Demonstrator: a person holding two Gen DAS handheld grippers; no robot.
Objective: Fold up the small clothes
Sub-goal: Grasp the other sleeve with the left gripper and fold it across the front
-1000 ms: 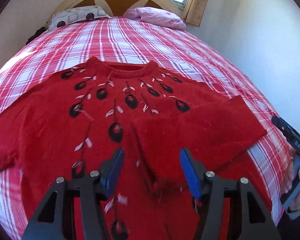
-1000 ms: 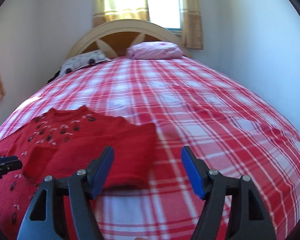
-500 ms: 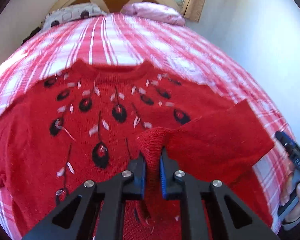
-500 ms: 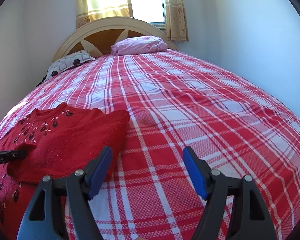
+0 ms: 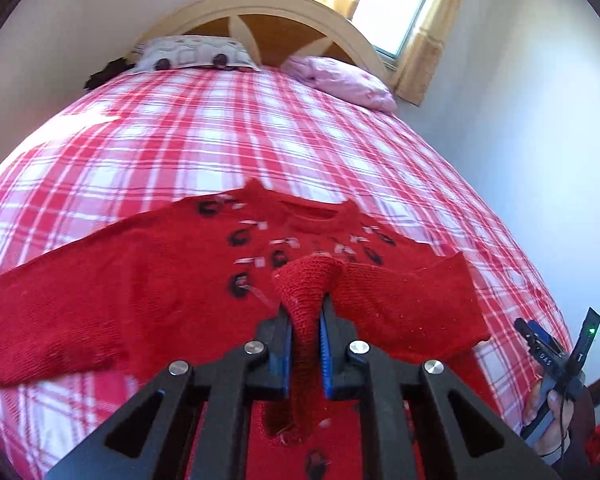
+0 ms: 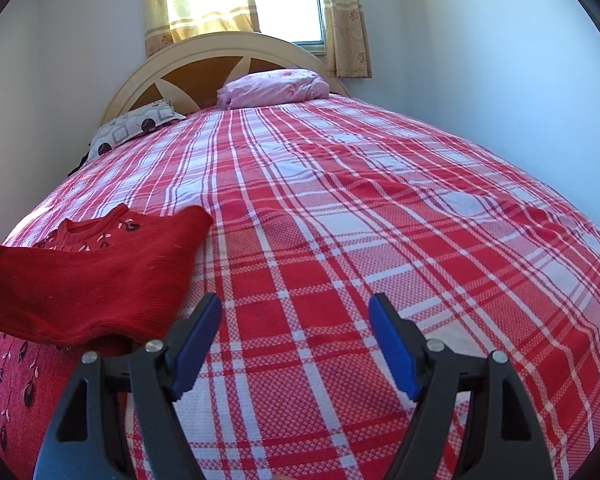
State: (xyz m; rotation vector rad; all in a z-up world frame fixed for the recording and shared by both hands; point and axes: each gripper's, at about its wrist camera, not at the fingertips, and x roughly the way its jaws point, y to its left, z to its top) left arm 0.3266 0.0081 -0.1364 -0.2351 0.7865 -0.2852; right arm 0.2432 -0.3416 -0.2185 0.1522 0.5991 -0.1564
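My left tongs are clamped on a bunched-up bit of the red sweater's sleeve, with the knit humped up over the blue pads and lifted off the rest. The sweater lies front side up on the red plaid bedspread, near the foot end, its other sleeve spread out flat to the side. My right tongs are spread wide with nothing in them, hovering over bare bedspread just beside the sweater's edge. Two pillows sit by the headboard.
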